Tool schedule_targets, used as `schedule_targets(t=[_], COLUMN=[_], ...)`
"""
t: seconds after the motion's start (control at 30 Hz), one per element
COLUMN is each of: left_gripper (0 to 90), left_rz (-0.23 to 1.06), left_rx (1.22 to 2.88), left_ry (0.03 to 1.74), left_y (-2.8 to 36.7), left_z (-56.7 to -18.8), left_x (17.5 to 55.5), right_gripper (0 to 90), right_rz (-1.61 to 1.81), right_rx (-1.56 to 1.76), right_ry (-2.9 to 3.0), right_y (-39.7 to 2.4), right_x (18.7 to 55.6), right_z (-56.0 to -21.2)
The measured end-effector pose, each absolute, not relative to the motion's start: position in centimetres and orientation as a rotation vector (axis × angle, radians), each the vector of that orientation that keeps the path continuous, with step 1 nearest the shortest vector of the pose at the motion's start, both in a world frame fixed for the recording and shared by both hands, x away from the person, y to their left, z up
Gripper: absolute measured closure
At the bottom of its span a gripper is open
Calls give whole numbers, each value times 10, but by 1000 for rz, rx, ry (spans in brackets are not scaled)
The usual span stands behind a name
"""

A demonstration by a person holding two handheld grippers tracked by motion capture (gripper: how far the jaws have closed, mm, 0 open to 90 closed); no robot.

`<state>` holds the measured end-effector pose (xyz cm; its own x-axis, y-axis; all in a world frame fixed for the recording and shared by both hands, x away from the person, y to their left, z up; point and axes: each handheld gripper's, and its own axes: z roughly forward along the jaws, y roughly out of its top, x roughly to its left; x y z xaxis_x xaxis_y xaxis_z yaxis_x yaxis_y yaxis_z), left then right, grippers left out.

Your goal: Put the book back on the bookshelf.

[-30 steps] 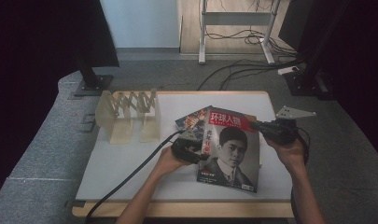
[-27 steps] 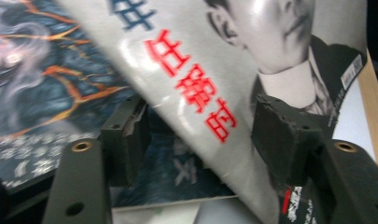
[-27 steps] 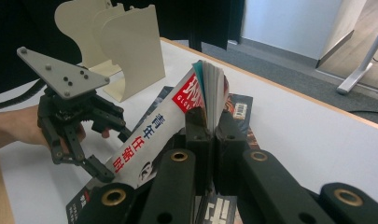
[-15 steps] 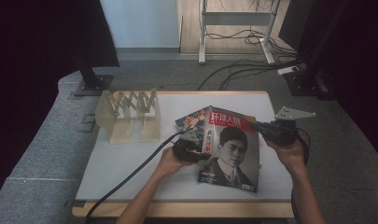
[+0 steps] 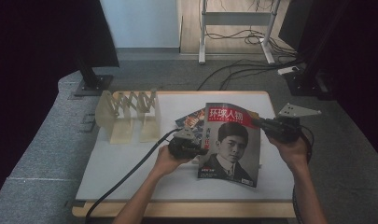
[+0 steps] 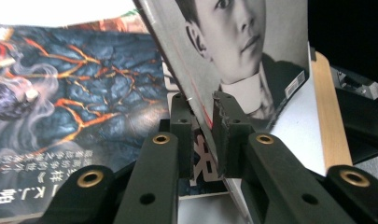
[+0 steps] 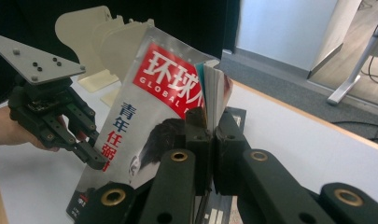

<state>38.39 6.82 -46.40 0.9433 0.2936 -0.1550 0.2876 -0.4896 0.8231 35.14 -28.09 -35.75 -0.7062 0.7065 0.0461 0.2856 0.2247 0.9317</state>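
We see both tools gripping one glossy magazine with a red title band and a black-and-white portrait on its cover [image 5: 231, 142], which is lifted and tilted above the white counter [image 5: 130, 163]. The left tool [image 5: 196, 148] holds the magazine's left edge; in the left gripper view its jaws have just been closing, and its pads [image 6: 226, 123] now press on the cover's edge from both sides. The right tool [image 5: 266, 125] is clamped on the opposite edge; in the right gripper view its jaws pinch the fanned page block of the magazine [image 7: 177, 112] tightly, with the left tool [image 7: 95, 158] visible farther off at the cover's lower side.

Under the raised magazine lies a second magazine with a dark cover of orange, lava-like cracks [image 6: 84, 93], flat on the counter; a corner of it pokes out beside the left tool [image 5: 192, 119]. A cream-coloured folding file rack with upright dividers [image 5: 128, 114] stands well apart, at the counter's left rear.
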Motion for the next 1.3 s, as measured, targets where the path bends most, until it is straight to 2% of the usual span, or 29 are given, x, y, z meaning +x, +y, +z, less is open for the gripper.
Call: schedule_targets(t=[0.43,1.3], left_gripper=[833,871], left_rz=[35,269], left_rx=[2069,1951], left_ry=[406,438], left_y=[79,91], left_z=[-447,-429], left_x=[383,385], right_gripper=[852,849], right_rz=[1501,1493], right_rx=[903,841], right_ry=[2089,2027], right_y=[-281,-270], right_x=[352,355], right_z=[-346,-316])
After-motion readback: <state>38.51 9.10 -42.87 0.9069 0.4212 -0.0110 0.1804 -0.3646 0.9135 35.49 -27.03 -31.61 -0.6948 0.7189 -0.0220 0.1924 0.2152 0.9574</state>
